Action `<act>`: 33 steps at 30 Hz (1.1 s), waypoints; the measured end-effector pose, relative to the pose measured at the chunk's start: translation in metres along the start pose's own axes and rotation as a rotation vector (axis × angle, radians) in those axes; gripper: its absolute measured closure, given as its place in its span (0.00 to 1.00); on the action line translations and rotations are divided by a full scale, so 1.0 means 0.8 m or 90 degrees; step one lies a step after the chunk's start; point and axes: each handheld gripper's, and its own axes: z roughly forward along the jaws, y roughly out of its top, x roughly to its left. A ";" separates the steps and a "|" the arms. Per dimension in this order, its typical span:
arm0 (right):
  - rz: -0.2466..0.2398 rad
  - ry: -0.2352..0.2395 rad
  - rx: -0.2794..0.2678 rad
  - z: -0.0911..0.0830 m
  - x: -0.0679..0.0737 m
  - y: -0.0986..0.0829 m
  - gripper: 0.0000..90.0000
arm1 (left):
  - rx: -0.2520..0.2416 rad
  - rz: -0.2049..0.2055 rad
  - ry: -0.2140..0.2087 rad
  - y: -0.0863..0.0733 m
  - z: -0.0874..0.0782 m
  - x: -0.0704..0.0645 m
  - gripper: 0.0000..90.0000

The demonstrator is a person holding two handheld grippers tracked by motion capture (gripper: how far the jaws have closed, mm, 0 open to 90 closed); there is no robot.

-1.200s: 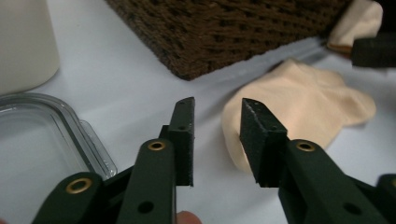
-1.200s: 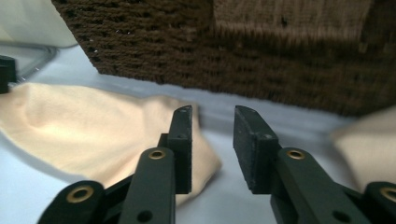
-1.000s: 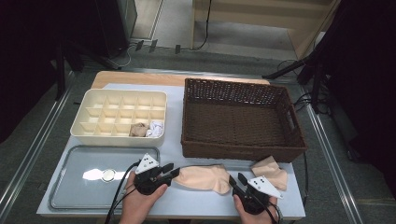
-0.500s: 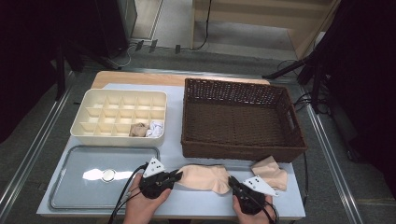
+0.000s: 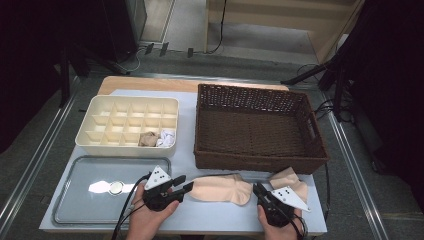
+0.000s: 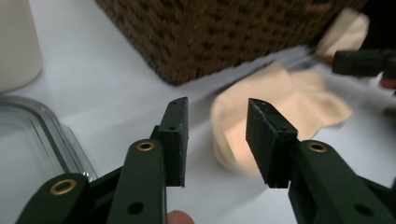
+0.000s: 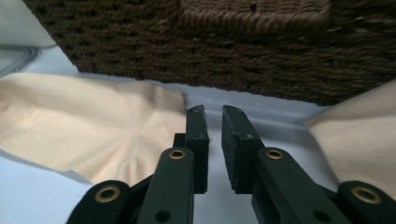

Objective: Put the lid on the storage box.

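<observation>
Beige, flat and soft, the cotton sock point(image 5: 220, 189) lies on the white bench point(image 5: 187, 150) near the dark brown wicker basket point(image 5: 257, 127). Left claw point(image 5: 182, 187) is spread just left of it. Right claw point(image 5: 259, 192), narrowly parted, sits at its right end, gripping nothing.

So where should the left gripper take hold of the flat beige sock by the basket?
At its near left end: the beige sock lies flat along the table edge, that end facing the open left gripper. Come in low from the left, one jaw sliding under the edge.
</observation>
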 end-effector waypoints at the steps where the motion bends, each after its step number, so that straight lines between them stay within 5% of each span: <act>1: 0.006 0.000 -0.004 -0.002 -0.001 0.000 0.88 | -0.005 -0.008 -0.004 0.001 -0.001 0.002 0.67; 8: 0.039 0.003 0.005 0.003 0.003 -0.006 0.75 | 0.006 -0.062 -0.002 0.002 0.010 0.012 0.66; 12: 0.038 0.006 0.024 0.013 0.009 -0.010 0.71 | 0.029 -0.053 -0.012 0.000 0.015 0.008 0.72; 20: 0.009 0.007 0.057 0.018 0.021 -0.008 0.97 | 0.059 -0.027 -0.003 -0.003 0.018 0.001 0.98; 22: 0.009 0.010 0.054 0.017 0.020 -0.007 0.97 | 0.057 -0.025 -0.006 -0.003 0.018 0.002 0.96; 28: 0.037 0.030 -0.003 -0.004 0.005 0.004 0.86 | 0.017 -0.018 -0.008 0.000 0.006 0.003 0.70; 33: 0.053 -0.021 -0.057 -0.043 -0.026 0.017 0.83 | 0.000 -0.012 -0.015 0.000 -0.006 0.005 0.67</act>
